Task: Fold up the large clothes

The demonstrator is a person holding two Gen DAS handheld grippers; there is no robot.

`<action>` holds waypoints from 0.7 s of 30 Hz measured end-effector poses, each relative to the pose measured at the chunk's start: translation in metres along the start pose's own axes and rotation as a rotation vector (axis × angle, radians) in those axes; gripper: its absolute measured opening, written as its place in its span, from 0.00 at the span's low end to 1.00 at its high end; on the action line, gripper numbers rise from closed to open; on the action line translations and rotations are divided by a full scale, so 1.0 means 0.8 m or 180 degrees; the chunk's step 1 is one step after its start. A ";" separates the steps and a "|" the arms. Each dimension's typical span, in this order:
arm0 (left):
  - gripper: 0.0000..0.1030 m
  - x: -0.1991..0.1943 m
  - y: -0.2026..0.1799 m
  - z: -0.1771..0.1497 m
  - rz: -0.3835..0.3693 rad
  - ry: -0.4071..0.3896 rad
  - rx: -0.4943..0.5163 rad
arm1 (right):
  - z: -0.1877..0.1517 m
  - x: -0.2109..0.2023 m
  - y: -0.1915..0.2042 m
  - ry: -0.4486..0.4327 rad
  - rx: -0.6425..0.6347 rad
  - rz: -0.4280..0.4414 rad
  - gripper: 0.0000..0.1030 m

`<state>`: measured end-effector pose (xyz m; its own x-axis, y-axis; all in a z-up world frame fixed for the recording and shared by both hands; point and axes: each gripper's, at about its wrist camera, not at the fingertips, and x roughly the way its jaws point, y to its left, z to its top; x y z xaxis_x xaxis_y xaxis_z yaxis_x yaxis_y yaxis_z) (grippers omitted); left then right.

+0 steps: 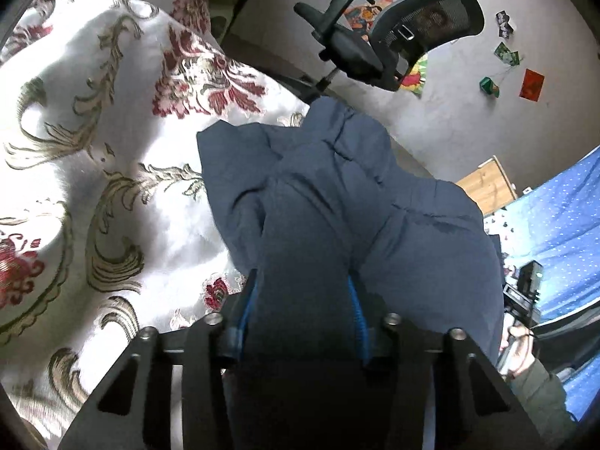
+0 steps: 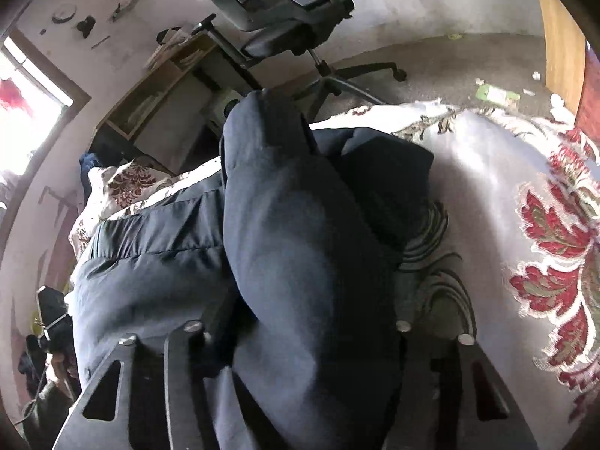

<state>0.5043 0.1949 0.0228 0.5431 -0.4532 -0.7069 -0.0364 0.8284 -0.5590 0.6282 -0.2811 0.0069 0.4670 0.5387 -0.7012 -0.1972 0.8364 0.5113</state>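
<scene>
A dark blue padded jacket (image 1: 330,187) lies bunched on a white bedcover (image 1: 93,131) with red and gold flowers. My left gripper (image 1: 302,288) is shut on a thick fold of it, the blue-edged fingers (image 1: 354,300) pressing the cloth from both sides. In the right wrist view the same jacket (image 2: 292,225) bulges up between the fingers of my right gripper (image 2: 311,311), which is shut on another fold. The fabric hides most of the right fingertips. The rest of the jacket spreads to the left over the bedcover (image 2: 506,195).
A black office chair (image 1: 393,37) stands on the floor just beyond the bed; it also shows in the right view (image 2: 285,30). A blue dotted sheet (image 1: 562,206) and a hand (image 1: 519,348) are at the right. A wooden shelf (image 2: 157,86) and a bright window (image 2: 26,101) are far left.
</scene>
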 end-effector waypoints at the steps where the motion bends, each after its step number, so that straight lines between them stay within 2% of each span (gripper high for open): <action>1: 0.30 -0.005 -0.007 -0.001 0.0058 -0.0043 0.0031 | -0.003 -0.005 0.008 -0.0060 -0.0076 -0.0070 0.38; 5: 0.21 -0.023 -0.037 -0.004 0.0208 -0.0173 0.0127 | -0.016 -0.023 0.039 -0.0205 -0.0323 -0.0318 0.24; 8: 0.18 -0.044 -0.056 -0.007 0.0181 -0.0280 0.0131 | -0.020 -0.047 0.061 -0.0343 -0.0380 -0.0288 0.18; 17: 0.16 -0.095 -0.091 -0.012 0.0109 -0.0390 0.0153 | -0.018 -0.120 0.135 -0.0617 -0.0594 0.0065 0.16; 21: 0.16 -0.126 -0.106 -0.014 0.0185 -0.0455 0.0300 | -0.021 -0.143 0.167 -0.0669 -0.0690 0.0201 0.16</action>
<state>0.4434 0.1667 0.1367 0.6562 -0.3579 -0.6643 0.0040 0.8820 -0.4712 0.5339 -0.2292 0.1471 0.6116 0.5765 -0.5418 -0.4001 0.8162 0.4168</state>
